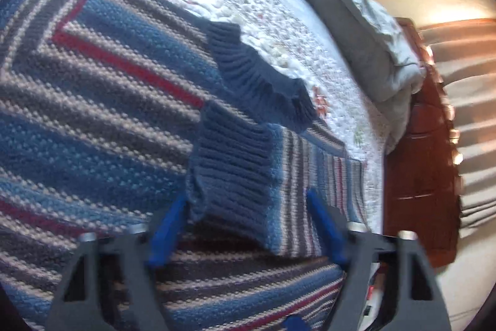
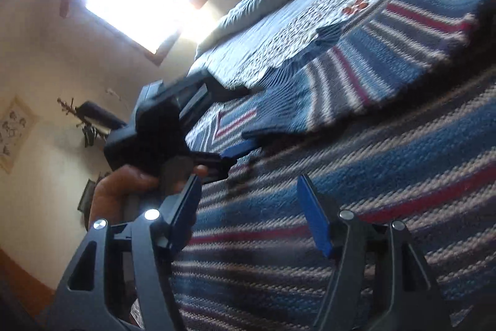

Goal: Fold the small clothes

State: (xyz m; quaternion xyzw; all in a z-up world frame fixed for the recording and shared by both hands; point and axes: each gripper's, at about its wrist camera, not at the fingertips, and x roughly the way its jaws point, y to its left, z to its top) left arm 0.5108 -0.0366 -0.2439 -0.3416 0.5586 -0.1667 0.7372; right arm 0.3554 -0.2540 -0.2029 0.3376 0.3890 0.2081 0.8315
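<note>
Here my left gripper [image 1: 248,207] is spread wide, holding nothing, the striped sweater's [image 1: 93,114] ribbed sleeve cuff [image 1: 232,169] draped between its blue fingers. My right gripper [image 2: 248,207] is also wide apart and empty, just above the sweater, which lies across the quilted bedspread [image 1: 279,5].
</note>
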